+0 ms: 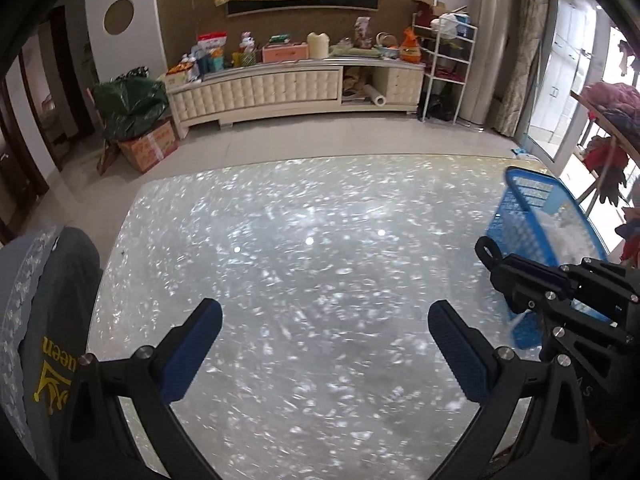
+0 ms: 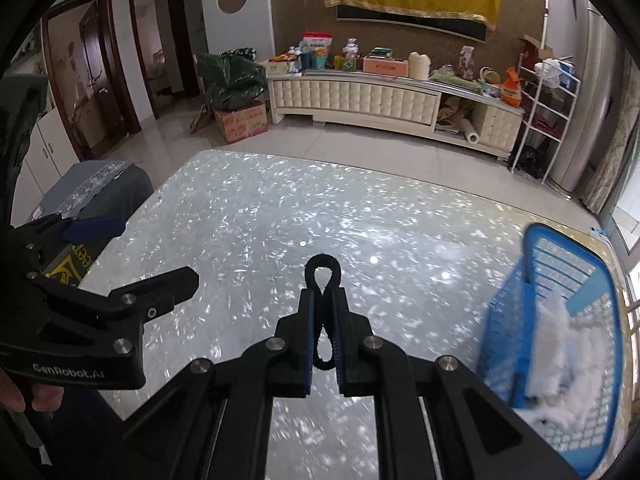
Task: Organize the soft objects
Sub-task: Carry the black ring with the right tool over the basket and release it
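My right gripper is shut on a black hair tie, whose loop sticks out past the fingertips above the shiny table. The tie's loop also shows in the left wrist view, left of the blue basket. My left gripper is open and empty over the table; it also shows at the left of the right wrist view. A blue plastic basket stands at the table's right with white fluffy cloth in it; the left wrist view shows it too.
A grey cloth with yellow print drapes over the table's left side. Beyond the table are tiled floor, a white TV cabinet loaded with items, a cardboard box and a white wire rack.
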`<state>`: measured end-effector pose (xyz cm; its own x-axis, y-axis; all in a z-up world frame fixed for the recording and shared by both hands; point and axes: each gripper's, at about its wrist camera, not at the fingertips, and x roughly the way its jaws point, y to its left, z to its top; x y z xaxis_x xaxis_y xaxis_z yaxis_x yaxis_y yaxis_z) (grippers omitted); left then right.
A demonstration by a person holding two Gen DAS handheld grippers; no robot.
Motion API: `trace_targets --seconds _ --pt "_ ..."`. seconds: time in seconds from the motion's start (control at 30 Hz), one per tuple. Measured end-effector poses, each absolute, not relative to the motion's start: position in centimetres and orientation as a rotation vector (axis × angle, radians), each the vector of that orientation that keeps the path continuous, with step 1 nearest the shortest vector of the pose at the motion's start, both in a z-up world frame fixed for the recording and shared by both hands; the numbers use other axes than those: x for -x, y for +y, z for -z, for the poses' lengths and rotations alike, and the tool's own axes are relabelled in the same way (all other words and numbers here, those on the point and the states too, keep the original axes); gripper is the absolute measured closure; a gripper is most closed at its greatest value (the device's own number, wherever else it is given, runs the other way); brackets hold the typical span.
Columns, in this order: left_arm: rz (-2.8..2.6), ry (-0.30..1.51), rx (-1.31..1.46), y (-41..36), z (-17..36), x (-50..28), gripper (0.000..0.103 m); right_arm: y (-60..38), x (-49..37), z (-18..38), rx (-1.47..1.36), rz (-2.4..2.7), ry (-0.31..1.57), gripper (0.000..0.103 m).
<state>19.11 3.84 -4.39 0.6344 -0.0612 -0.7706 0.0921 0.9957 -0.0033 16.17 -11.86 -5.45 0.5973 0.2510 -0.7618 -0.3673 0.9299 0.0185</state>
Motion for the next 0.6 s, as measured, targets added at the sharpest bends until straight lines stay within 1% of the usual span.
trace_targets --seconds 0.2,0.6 --pt "0.150 0.847 -0.061 -0.3 3.2 -18.0 0.001 -15.2 -14.2 4.3 0.116 -0.317 0.830 0.095" --pt "0.298 0.848 -0.125 -9.0 3.9 -18.5 0.001 -22.9 -12.4 3.9 0.038 -0.201 0.800 0.095"
